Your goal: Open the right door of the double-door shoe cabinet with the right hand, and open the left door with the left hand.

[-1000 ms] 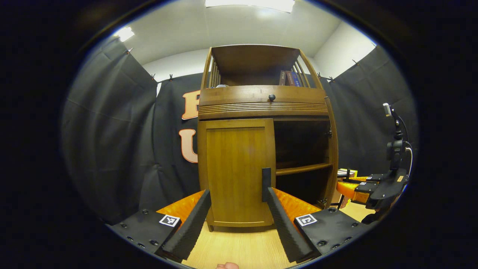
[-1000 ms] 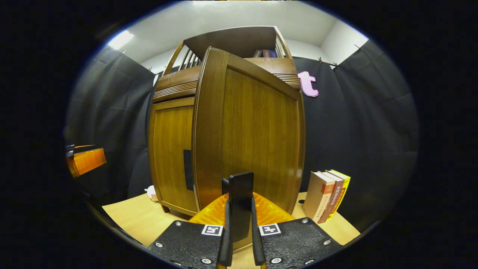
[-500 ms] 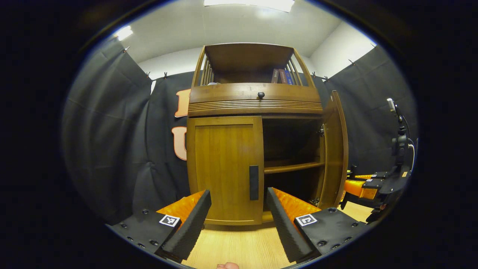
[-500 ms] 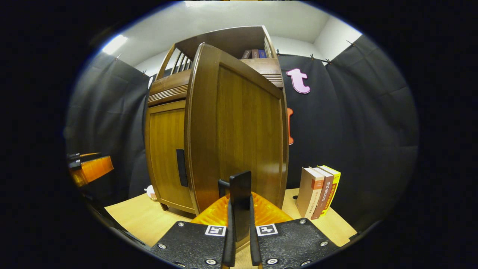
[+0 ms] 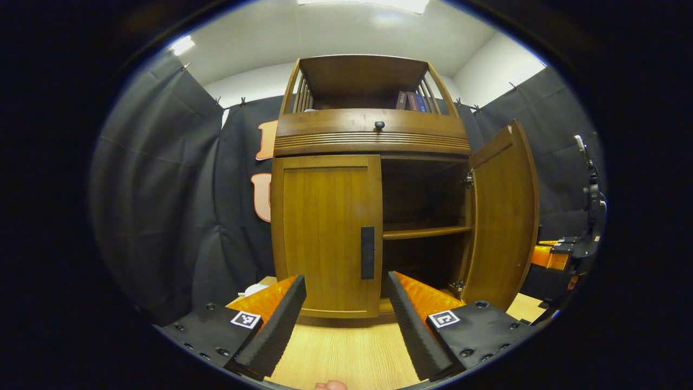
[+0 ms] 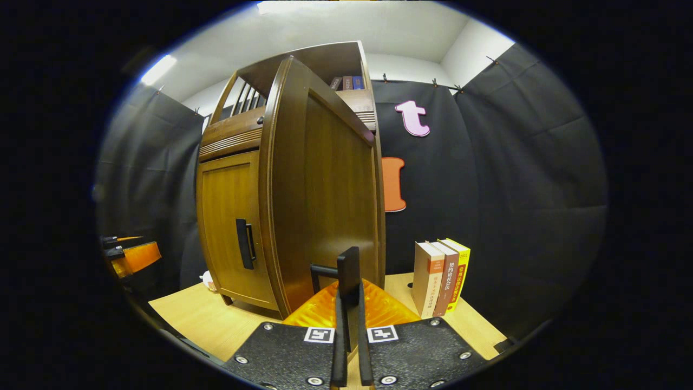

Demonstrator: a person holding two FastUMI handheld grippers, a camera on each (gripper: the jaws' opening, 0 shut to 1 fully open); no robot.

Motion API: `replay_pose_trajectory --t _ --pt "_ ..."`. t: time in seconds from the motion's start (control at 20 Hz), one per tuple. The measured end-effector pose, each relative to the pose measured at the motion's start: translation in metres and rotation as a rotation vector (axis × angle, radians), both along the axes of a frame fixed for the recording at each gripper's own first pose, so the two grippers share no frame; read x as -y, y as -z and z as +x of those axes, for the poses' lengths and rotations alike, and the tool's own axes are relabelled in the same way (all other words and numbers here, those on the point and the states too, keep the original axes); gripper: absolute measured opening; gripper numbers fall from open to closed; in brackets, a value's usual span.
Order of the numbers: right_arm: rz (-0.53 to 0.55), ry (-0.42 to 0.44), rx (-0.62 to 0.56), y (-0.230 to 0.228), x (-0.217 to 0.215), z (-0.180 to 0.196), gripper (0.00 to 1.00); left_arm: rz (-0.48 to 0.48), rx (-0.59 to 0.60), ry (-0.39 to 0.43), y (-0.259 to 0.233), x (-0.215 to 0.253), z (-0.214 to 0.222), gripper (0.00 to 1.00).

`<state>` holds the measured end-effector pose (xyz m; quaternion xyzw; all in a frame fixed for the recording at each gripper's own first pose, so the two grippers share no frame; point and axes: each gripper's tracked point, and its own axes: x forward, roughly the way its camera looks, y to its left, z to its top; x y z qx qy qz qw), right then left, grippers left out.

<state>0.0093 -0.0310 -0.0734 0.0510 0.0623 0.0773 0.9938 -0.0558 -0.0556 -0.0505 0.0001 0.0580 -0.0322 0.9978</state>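
Right door (image 5: 501, 216) of the shoe cabinet (image 5: 373, 135) has swung wider within a second, its handle (image 6: 349, 273) pinched by the right gripper (image 6: 348, 357), while the left gripper (image 5: 341, 319) waits spread wide before the closed left door (image 5: 325, 233).

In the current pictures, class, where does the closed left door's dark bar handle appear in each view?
Left gripper view: dark bar handle just right of centre, at the brown wooden left door's right edge.
Right gripper view: left of centre, beside the open right door.
Shared landmark: books on the top shelf.
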Motion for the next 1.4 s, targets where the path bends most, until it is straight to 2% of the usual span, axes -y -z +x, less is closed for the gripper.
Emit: replay_pose_trajectory --t 0.15,0.2,0.3,0.35,0.45,0.5,0.55,0.6,0.75,0.8,0.85,0.9,0.95,1.0,1.05,1.1,1.2,1.25,1.3,1.35,1.4 --pt "-0.015 0.015 0.000 0.001 0.015 0.000 0.07 0.003 0.002 -0.003 -0.001 0.001 0.000 0.94" --pt "-0.016 0.027 -0.002 0.001 0.022 0.001 0.07 0.004 0.005 -0.003 -0.002 0.002 0.000 0.96" --pt "-0.012 0.052 -0.003 0.002 0.040 0.002 0.09 0.003 0.003 -0.003 -0.001 0.002 0.001 0.94" --pt "-0.008 0.067 -0.002 0.002 0.050 0.003 0.02 -0.001 0.001 -0.004 -0.002 0.003 0.000 0.94" --pt "0.011 0.080 0.003 0.002 0.065 0.003 0.00 -0.008 0.005 -0.001 -0.004 0.006 0.001 0.94" --pt "0.030 0.074 0.008 0.003 0.066 0.003 0.05 -0.013 0.007 0.003 -0.003 0.008 0.001 0.94" --pt "0.030 0.067 0.017 0.002 0.067 0.004 0.05 -0.013 0.005 0.008 -0.003 0.011 0.000 0.94" --pt "0.007 0.057 0.022 0.003 0.069 0.004 0.00 -0.010 0.002 0.011 -0.002 0.013 0.000 0.94" --pt "0.005 0.018 0.021 0.003 0.075 0.007 0.00 -0.027 0.002 0.021 -0.004 0.019 -0.001 0.94" --pt "0.014 0.001 0.018 0.003 0.082 0.009 0.05 -0.040 0.005 0.024 -0.007 0.022 -0.002 0.94" --pt "0.017 -0.019 0.018 0.005 0.087 0.011 0.00 -0.047 0.008 0.026 -0.007 0.023 0.000 0.94" --pt "0.023 -0.038 0.018 0.005 0.092 0.012 0.05 -0.051 0.008 0.024 -0.008 0.023 -0.001 0.97" --pt "0.030 -0.056 0.016 0.005 0.097 0.013 0.00 -0.054 0.006 0.025 -0.007 0.024 -0.001 0.94" --pt "0.035 -0.075 0.016 0.006 0.101 0.015 0.00 -0.057 0.004 0.026 -0.007 0.025 -0.002 0.94" --pt "0.038 -0.092 0.015 0.008 0.104 0.015 0.05 -0.059 0.001 0.025 -0.006 0.025 -0.003 0.96" --pt "0.043 -0.104 0.013 0.007 0.105 0.016 0.00 -0.063 -0.002 0.026 -0.006 0.025 -0.003 0.94" --pt "0.068 -0.130 0.012 0.006 0.103 0.017 0.00 -0.074 -0.004 0.024 -0.005 0.025 -0.005 0.94" --pt "0.079 -0.137 0.020 0.006 0.103 0.016 0.01 -0.079 -0.006 0.021 -0.005 0.024 -0.004 0.94" --pt "0.080 -0.133 0.031 0.005 0.105 0.013 0.07 -0.084 -0.009 0.017 -0.004 0.024 -0.003 0.94" --pt "0.073 -0.129 0.033 0.008 0.106 0.009 0.03 -0.088 -0.011 0.011 -0.003 0.022 -0.004 0.94" --pt "0.068 -0.122 0.026 0.013 0.107 0.004 0.02 -0.092 -0.012 0.004 -0.003 0.020 -0.004 0.94"
